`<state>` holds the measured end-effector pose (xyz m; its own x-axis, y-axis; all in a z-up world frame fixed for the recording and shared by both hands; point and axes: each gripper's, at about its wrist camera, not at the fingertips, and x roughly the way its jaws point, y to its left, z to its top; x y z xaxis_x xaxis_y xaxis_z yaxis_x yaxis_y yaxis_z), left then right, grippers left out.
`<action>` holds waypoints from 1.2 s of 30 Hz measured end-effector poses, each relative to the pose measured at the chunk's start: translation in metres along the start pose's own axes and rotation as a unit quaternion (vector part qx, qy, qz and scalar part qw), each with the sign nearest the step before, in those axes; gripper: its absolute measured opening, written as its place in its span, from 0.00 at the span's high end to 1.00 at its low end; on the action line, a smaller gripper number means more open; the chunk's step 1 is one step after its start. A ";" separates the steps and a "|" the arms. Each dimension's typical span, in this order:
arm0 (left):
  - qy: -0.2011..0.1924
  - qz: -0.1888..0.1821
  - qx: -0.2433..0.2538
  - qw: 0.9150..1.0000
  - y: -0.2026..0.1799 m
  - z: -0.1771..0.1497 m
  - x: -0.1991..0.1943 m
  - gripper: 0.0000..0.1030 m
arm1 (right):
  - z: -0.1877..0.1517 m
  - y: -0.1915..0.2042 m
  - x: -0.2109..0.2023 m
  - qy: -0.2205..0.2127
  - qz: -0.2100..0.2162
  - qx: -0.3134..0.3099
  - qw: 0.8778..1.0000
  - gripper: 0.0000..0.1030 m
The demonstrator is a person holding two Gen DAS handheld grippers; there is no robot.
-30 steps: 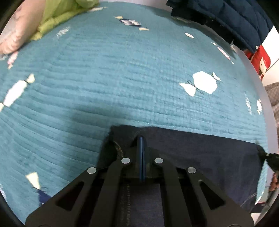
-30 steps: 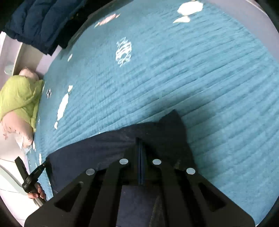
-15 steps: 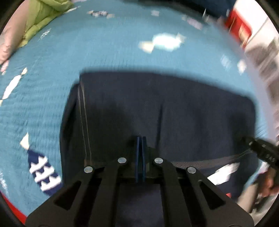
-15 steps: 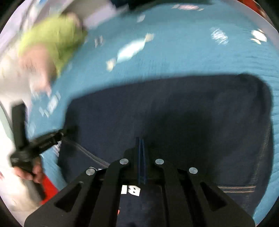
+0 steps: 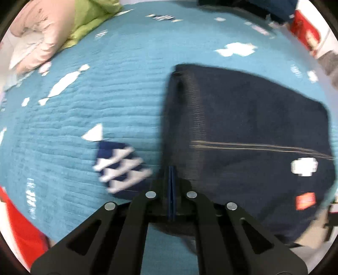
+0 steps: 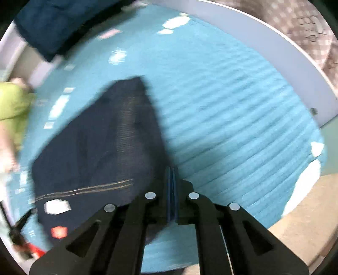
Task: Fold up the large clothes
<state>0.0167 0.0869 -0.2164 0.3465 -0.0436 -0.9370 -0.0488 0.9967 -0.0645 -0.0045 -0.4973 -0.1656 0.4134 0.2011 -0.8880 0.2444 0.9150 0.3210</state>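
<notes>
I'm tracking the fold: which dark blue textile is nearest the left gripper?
The folded navy garment with tan stitching, lying right at the left gripper; the dark blue quilted bedding lies far off at the bed's edge.

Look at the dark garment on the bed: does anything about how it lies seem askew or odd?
Nothing stands out. The navy garment lies folded and fairly flat on the teal quilt, though blur hides fine creases.

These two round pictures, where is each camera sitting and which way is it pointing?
Left wrist: sits on the left gripper, looks forward and down at the bedspread; its shut black fingers pinch the navy garment.
Right wrist: sits on the right gripper, fingers shut, at the garment's opposite edge; the left gripper shows at far left.
Shared: garment, bedspread, green pillow.
</notes>
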 end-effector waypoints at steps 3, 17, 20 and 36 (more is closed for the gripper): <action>0.006 -0.079 0.023 0.997 -0.041 0.000 -0.012 0.97 | -0.021 0.069 0.017 0.044 0.081 -0.066 0.994 0.95; 0.055 -0.054 0.042 0.996 -0.009 -0.043 0.023 0.98 | -0.047 0.029 0.059 0.145 0.150 -0.033 0.977 1.00; 0.054 -0.055 0.033 0.997 -0.002 -0.041 0.015 0.98 | -0.028 -0.010 0.034 0.103 0.051 -0.016 0.993 1.00; 0.037 -0.019 0.031 0.999 -0.010 -0.019 0.001 0.90 | -0.008 -0.005 0.017 0.057 0.070 0.027 0.996 0.88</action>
<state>-0.0002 0.0751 -0.2235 0.2762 -0.0846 -0.9574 0.0211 0.9964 -0.0819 -0.0053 -0.4953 -0.1849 0.3453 0.3669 -0.8638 0.2390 0.8557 0.4590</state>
